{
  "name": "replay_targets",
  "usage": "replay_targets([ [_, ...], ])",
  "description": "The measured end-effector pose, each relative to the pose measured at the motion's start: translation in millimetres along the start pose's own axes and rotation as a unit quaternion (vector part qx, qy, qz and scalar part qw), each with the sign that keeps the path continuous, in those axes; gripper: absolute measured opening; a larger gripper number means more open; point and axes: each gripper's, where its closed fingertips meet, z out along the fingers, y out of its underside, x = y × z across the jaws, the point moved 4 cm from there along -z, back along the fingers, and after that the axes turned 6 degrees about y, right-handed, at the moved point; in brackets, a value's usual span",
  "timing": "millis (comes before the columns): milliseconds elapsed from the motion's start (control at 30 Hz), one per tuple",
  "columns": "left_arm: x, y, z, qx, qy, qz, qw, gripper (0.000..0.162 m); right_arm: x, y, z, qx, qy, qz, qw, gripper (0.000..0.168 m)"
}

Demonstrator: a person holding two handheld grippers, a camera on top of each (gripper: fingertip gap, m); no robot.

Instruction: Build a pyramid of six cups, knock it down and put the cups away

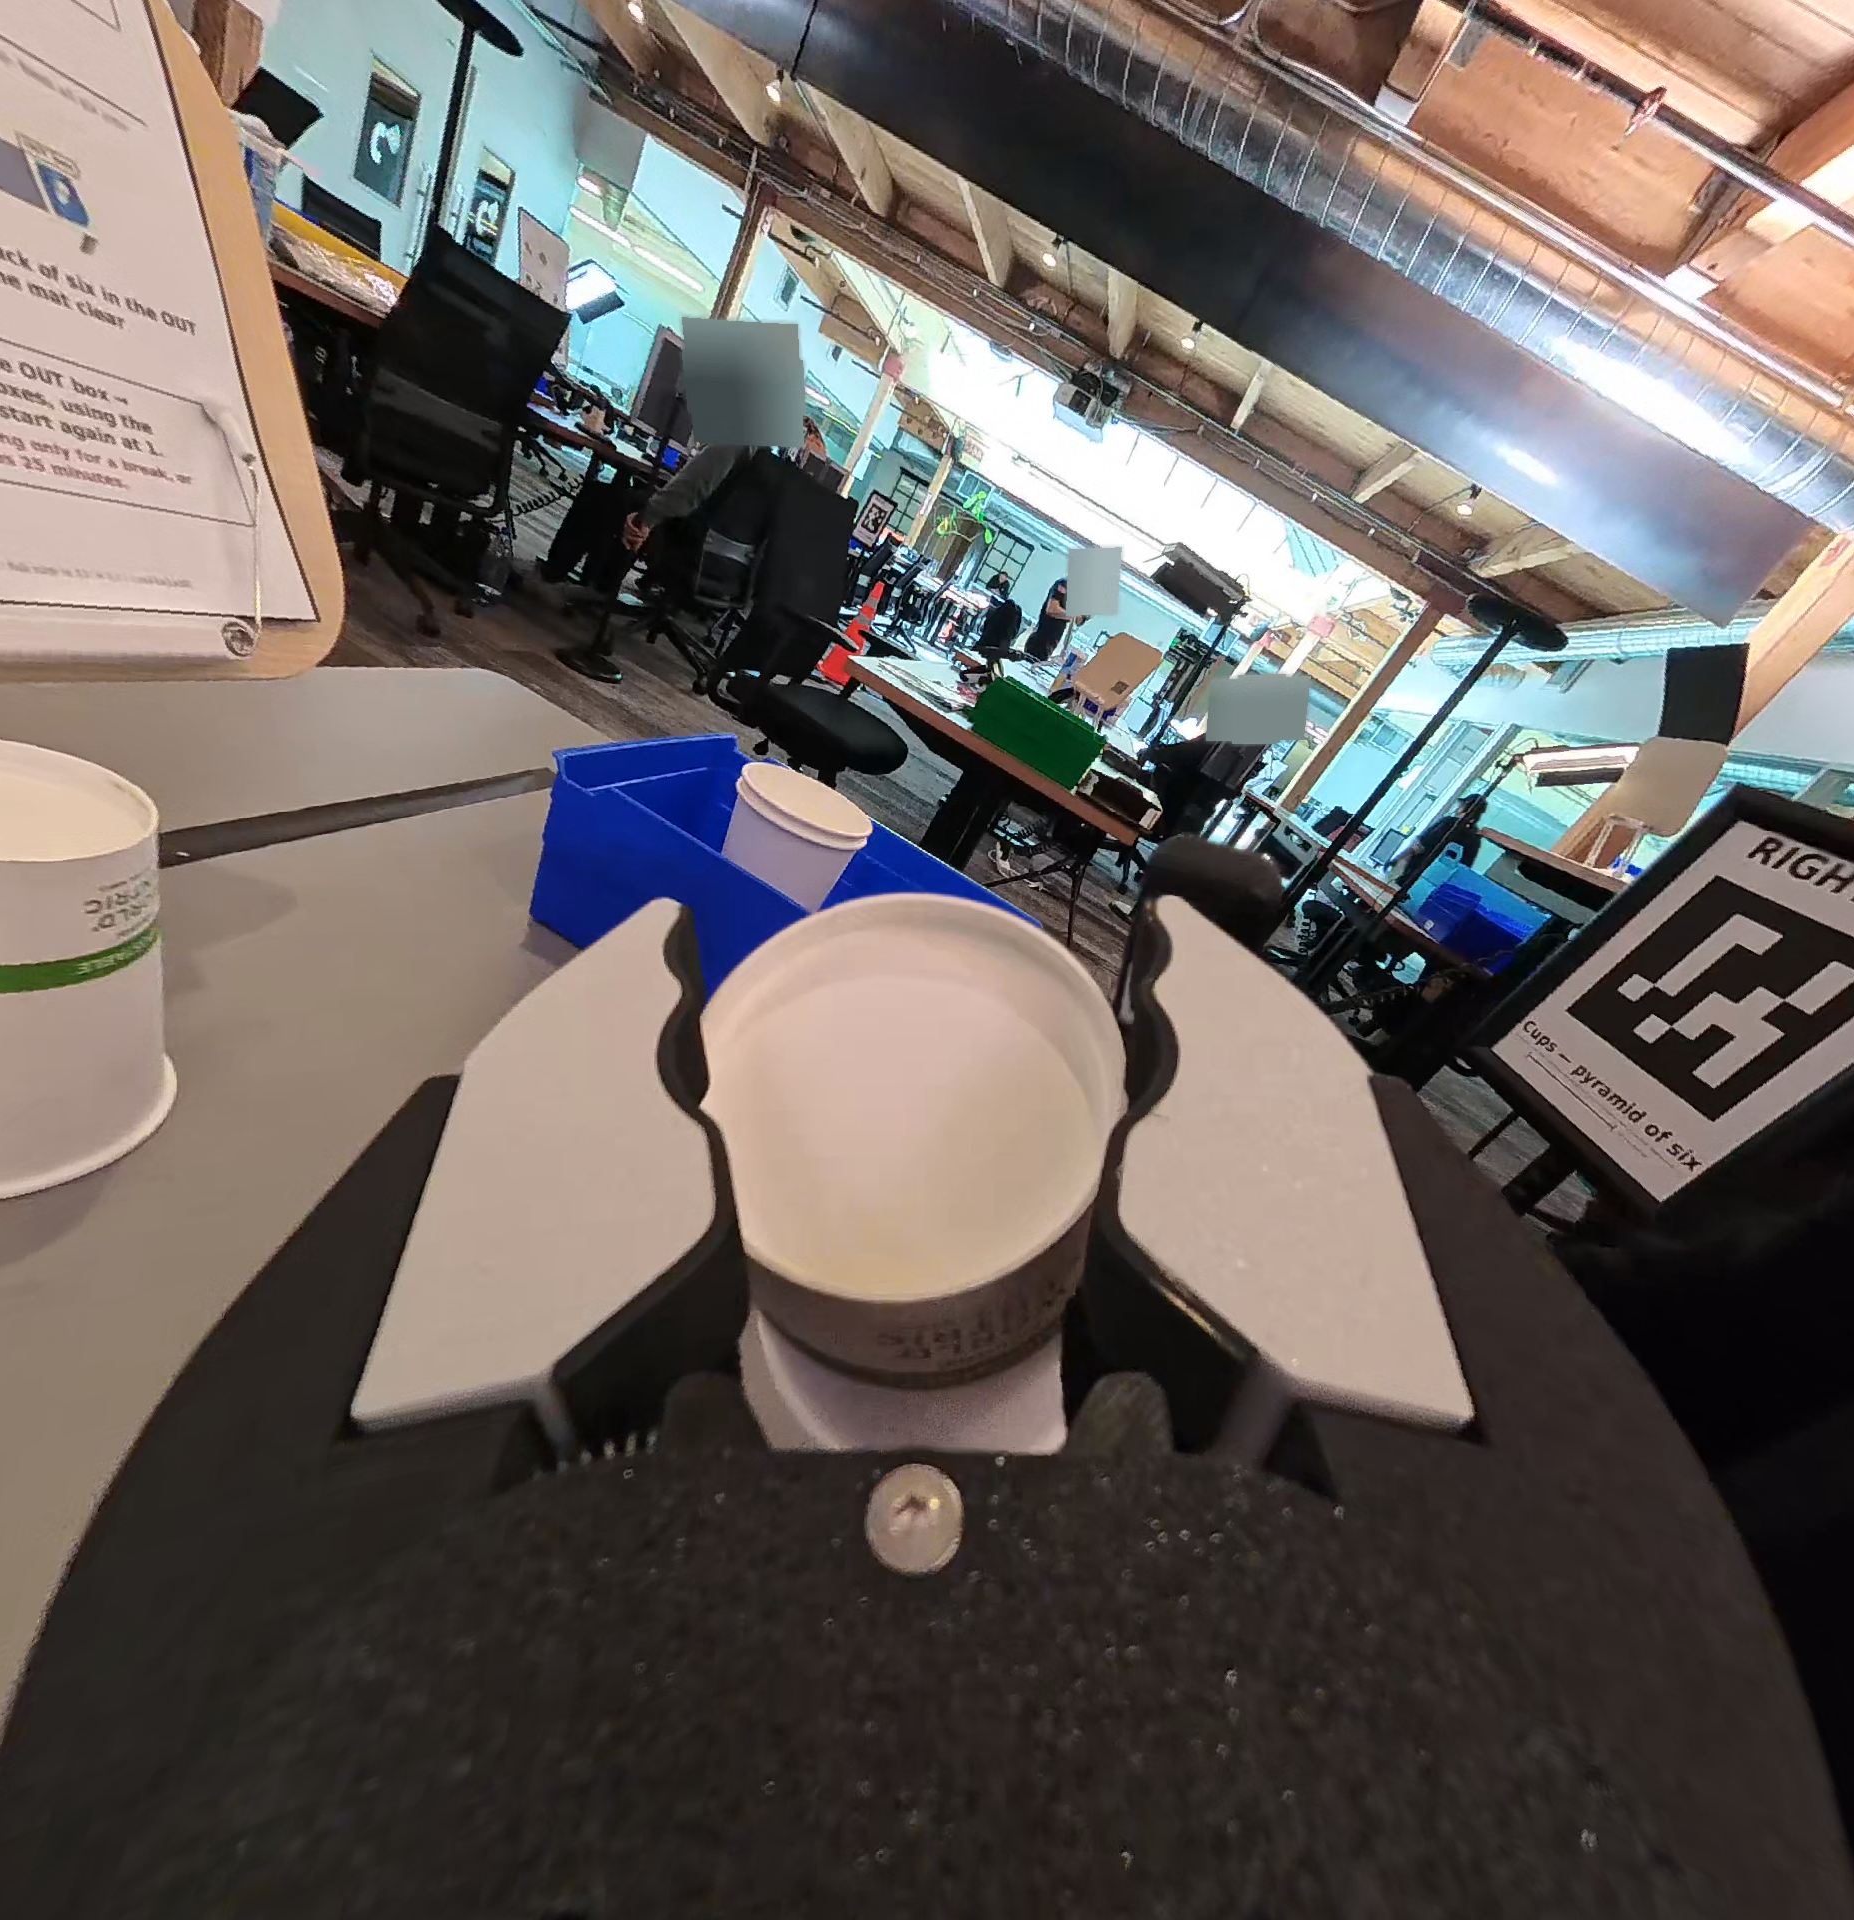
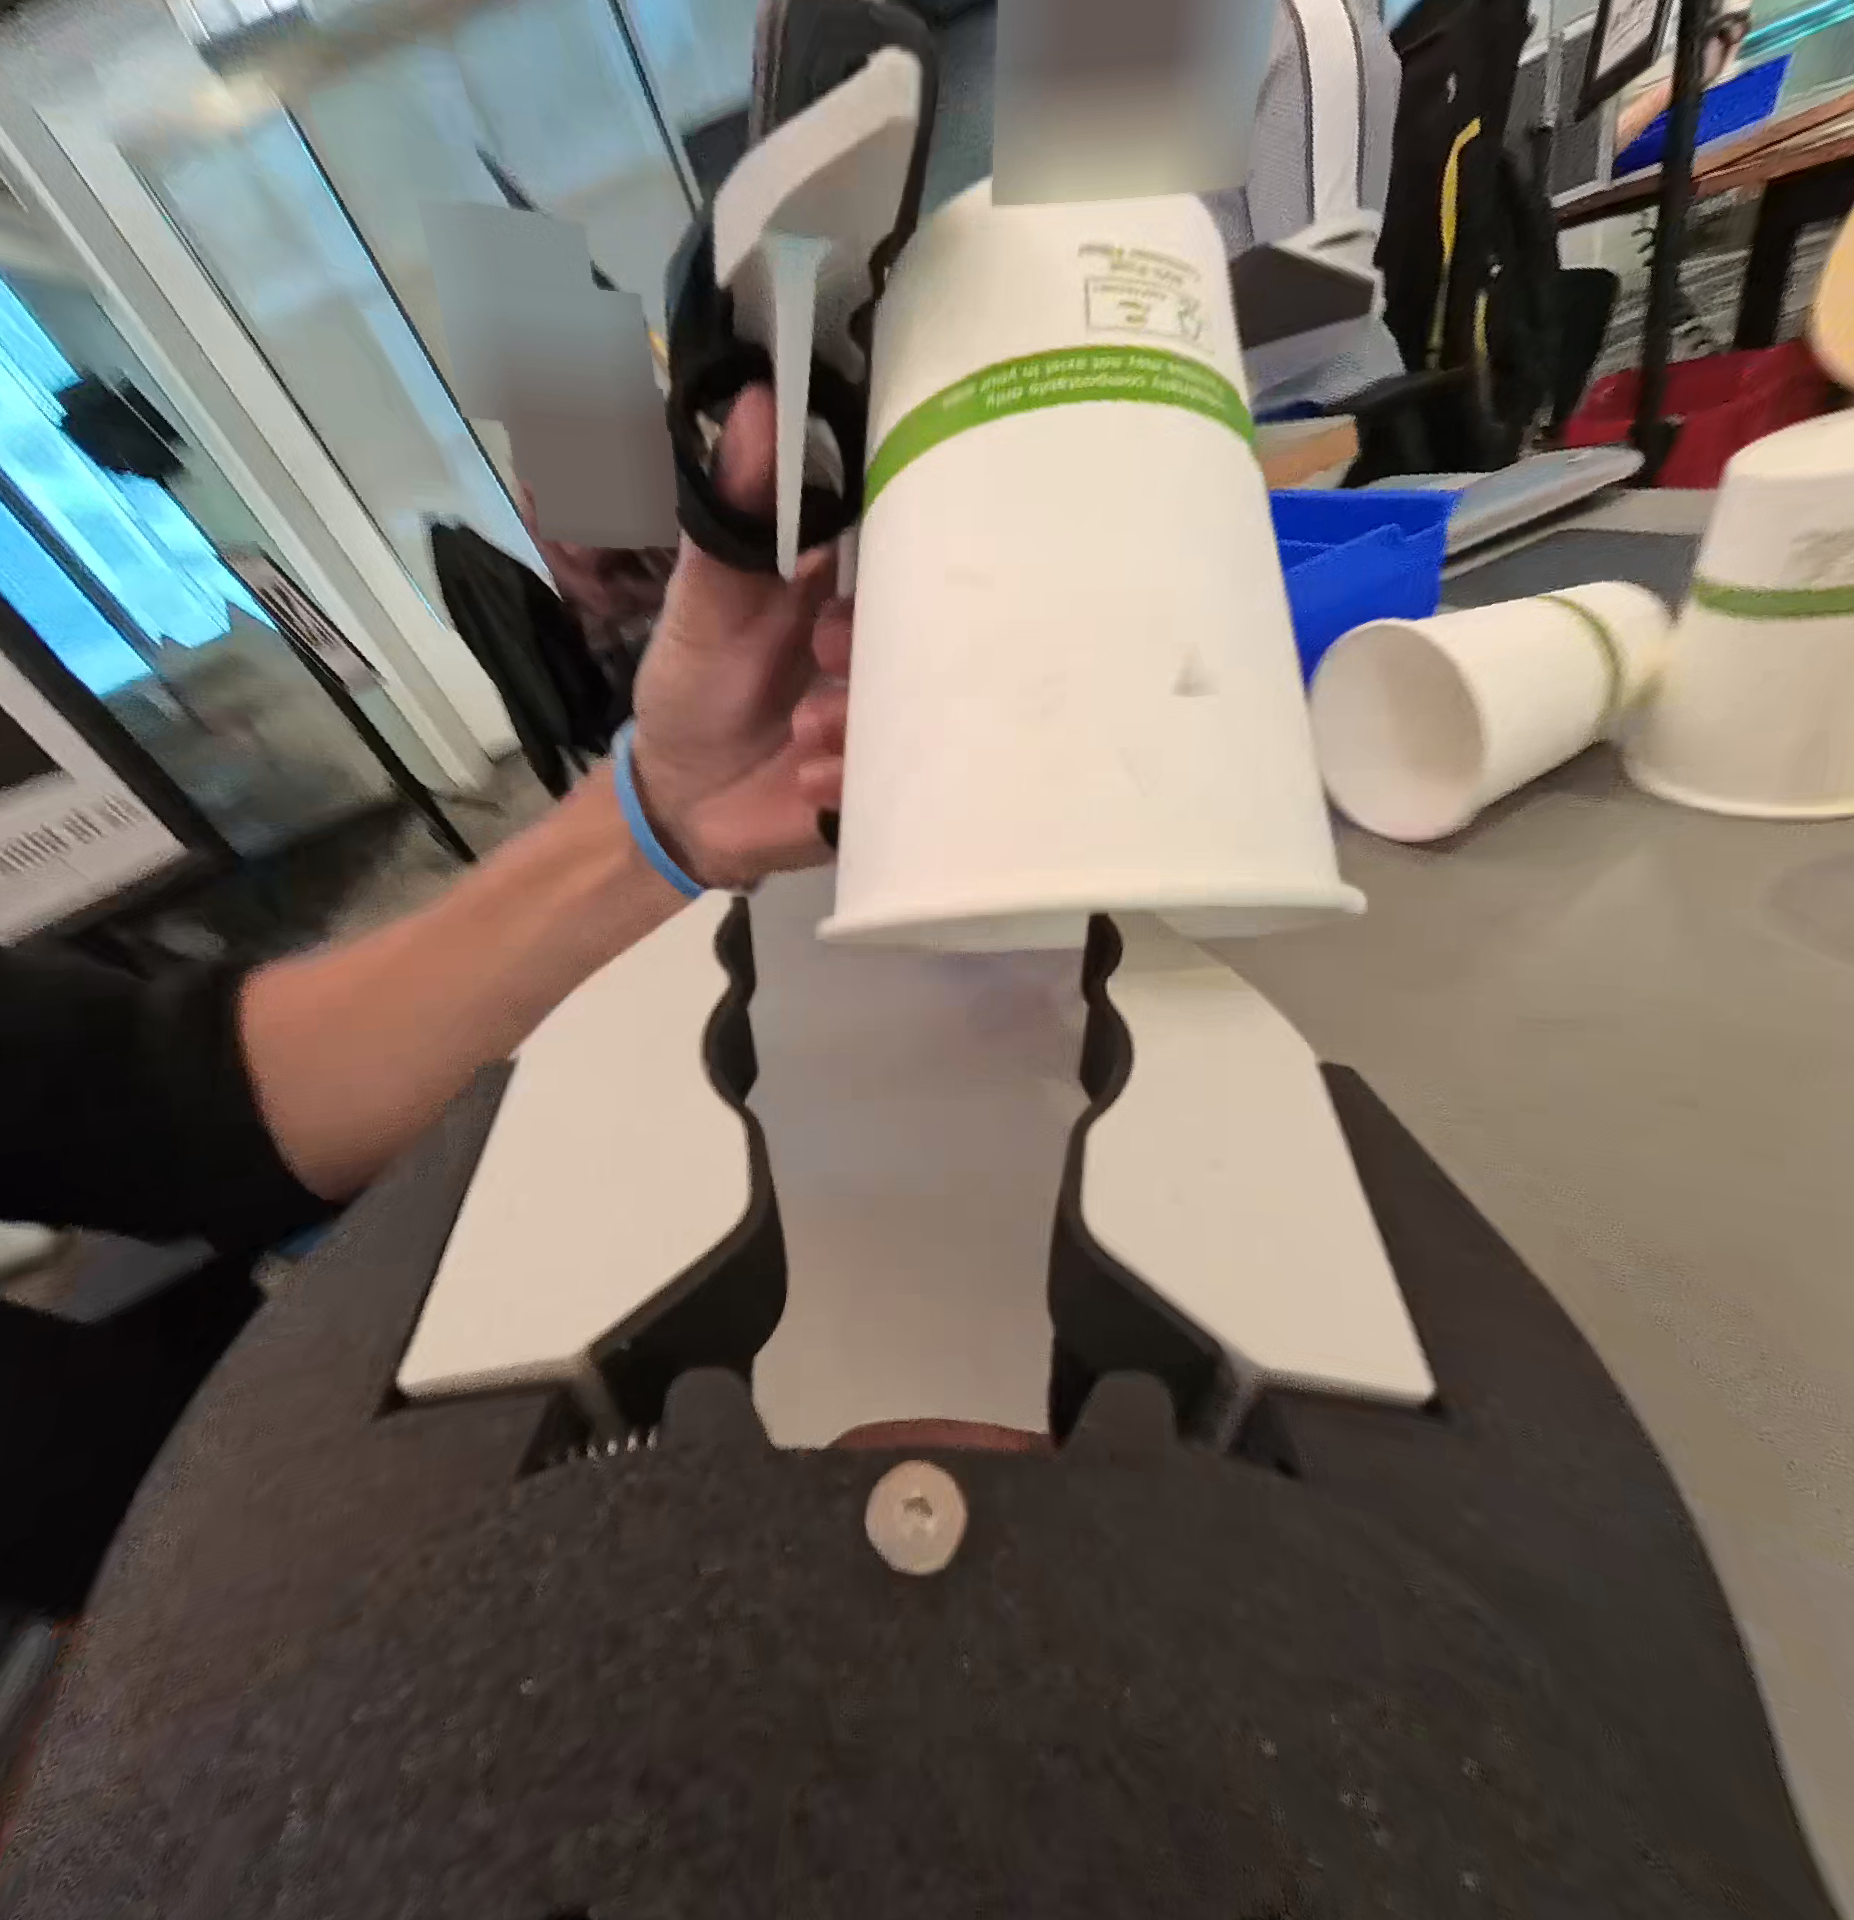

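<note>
My left gripper (image 1: 912, 935) is shut on a white paper cup (image 1: 902, 1132) with a green band, held base up, its base towards the camera. In the right wrist view this cup (image 2: 1068, 582) hangs mouth down in the air, with one left finger (image 2: 819, 156) and the person's hand (image 2: 736, 707) beside it. My right gripper (image 2: 918, 935) is shut on a second white cup (image 2: 912, 1195). That cup's far end disappears under the rim of the hanging cup. How far it is inside I cannot tell.
A blue bin (image 1: 632, 831) at the grey table's far edge holds one upright cup (image 1: 793, 847). One upside-down cup (image 1: 50, 966) stands to the left. In the right wrist view a cup (image 2: 1463, 707) lies on its side against another upside-down cup (image 2: 1796, 644). A marker sign (image 1: 1712, 997) stands at the right.
</note>
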Motion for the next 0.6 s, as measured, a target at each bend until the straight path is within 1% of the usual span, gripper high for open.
replay_targets([
  [67,0.4,4.0,3.0,-0.005,0.0,0.001,1.0,0.078,-2.1,-0.2,2.6,0.052,-0.015,0.06,0.997,0.044],
  [167,0.5,7.4,1.8,-0.01,-0.011,0.01,1.0,0.078,-1.2,-6.1,-4.9,0.121,-0.057,0.135,0.982,0.007],
  [200,0.2,8.4,-0.3,-0.014,-0.017,0.014,1.0,0.077,0.0,-8.1,-8.1,0.133,-0.068,0.156,0.976,0.003],
  [267,0.5,12.8,-3.7,-0.028,-0.021,0.018,0.999,0.077,1.2,-9.6,-11.6,0.136,-0.069,0.164,0.975,0.002],
  [433,5.4,17.2,-15.0,-0.035,-0.031,0.022,0.999,0.078,-4.3,-10.1,-11.0,0.105,-0.057,0.117,0.986,0.0],
  [500,11.4,15.1,-24.5,-0.029,-0.033,0.02,0.999,0.088,-3.8,-10.7,-12.1,0.095,-0.046,0.103,0.989,0.0],
  [533,14.2,14.9,-31.2,-0.032,-0.043,0.025,0.998,0.091,-2.1,-10.9,-13.9,0.085,-0.034,0.092,0.992,0.0],
  [600,19.9,19.2,-47.1,-0.054,-0.082,0.045,0.994,0.098,1.4,-14.8,-21.7,0.06,-0.002,0.055,0.997,0.0],
])
